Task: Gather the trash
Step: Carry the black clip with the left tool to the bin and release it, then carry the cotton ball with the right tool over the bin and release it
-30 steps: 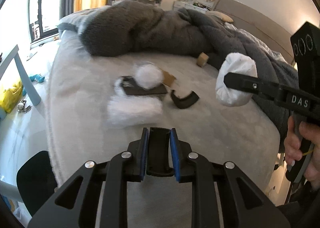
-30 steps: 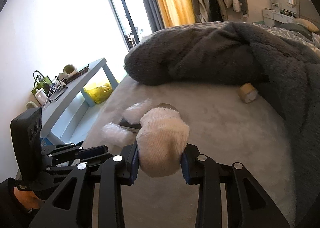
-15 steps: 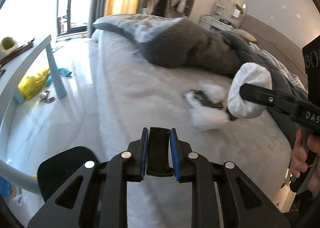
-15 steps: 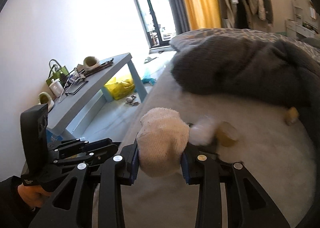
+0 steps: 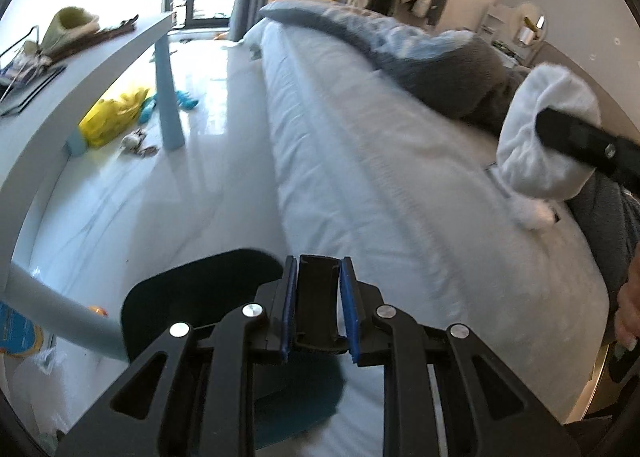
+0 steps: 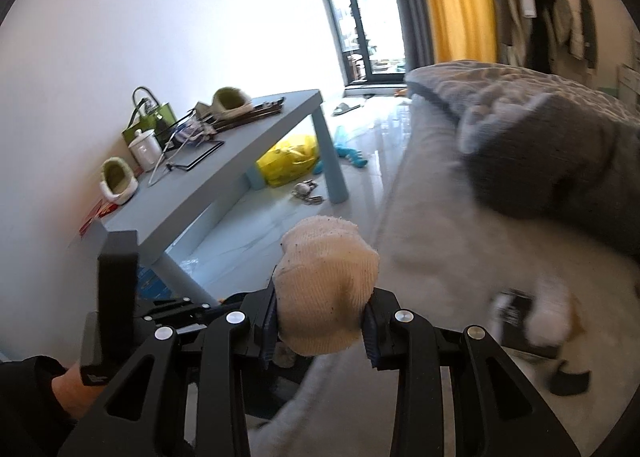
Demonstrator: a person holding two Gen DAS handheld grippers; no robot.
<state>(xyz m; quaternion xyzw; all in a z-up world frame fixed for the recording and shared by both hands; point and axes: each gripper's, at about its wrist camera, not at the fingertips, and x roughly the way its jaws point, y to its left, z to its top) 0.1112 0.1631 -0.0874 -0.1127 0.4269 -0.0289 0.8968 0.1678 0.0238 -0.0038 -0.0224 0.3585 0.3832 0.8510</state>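
— Left tongs [image 5: 318, 309]?
— Clamped on a flat black plastic piece [image 5: 318, 297], over the bed's pale edge [image 5: 360, 185].
— Right tongs [image 6: 322, 323]?
— Gripping a cream knitted wad of cloth [image 6: 326, 289], also above the bed, beside the blue worktop [image 6: 240, 161].

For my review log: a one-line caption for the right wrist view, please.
Right gripper clamps a cream sock at the bed's edge, facing a cluttered blue table.
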